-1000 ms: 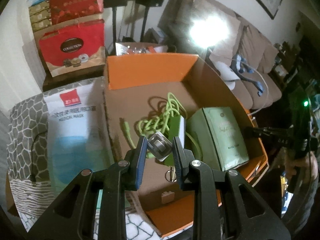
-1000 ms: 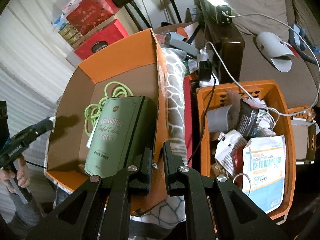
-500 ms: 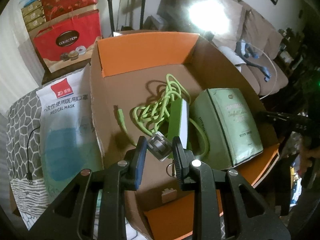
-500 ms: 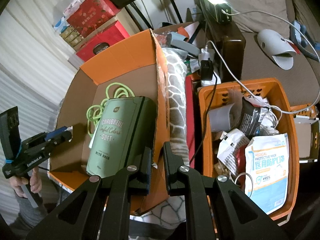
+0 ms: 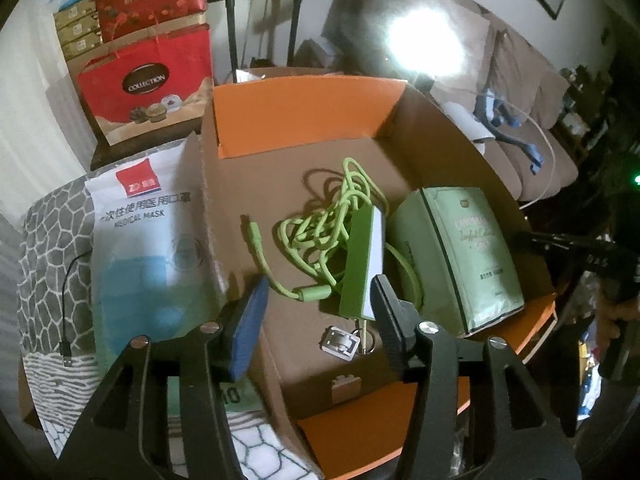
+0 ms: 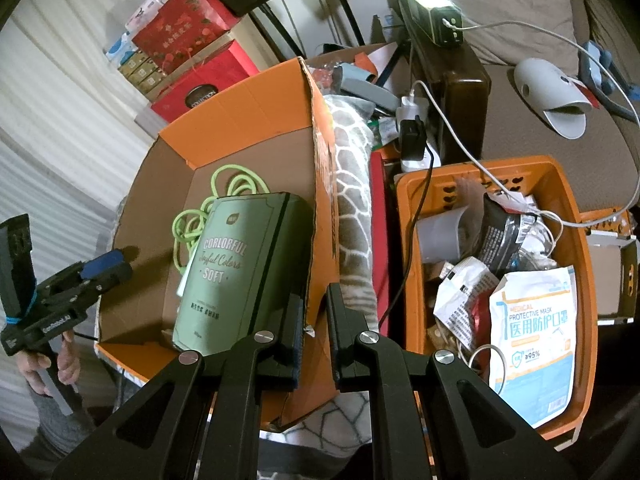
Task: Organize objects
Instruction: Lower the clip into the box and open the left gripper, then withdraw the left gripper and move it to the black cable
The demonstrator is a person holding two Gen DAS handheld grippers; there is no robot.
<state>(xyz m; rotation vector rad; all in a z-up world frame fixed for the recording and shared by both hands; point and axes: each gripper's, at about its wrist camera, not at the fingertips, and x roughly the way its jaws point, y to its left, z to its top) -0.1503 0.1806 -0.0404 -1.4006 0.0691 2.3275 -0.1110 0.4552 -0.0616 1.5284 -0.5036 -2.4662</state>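
Left wrist view: left gripper [image 5: 318, 312] jaws opening, empty; metal keyring piece [image 5: 340, 343] loose on cardboard box [image 5: 304, 96] floor, could snag green cable [image 5: 320, 228]; right gripper [image 6: 313, 334] pinched closed.

right gripper [image 6: 313, 330]: black two-finger tool at bottom centre, jaws pinched on the right wall of the box
cardboard box [image 6: 256, 104]: open, orange outside, brown inside, flaps up
green soft pack [image 6: 236, 268]: lies inside the box, against its right wall
lime green cable [image 6: 224, 188]: coiled behind the pack
left gripper [image 6: 106, 266]: black with blue pads, over the box's left edge, held by a hand [image 6: 48, 364]
orange plastic basket [image 6: 586, 264]: right of the box, holds a white mask packet [image 6: 534, 328] and wrappers
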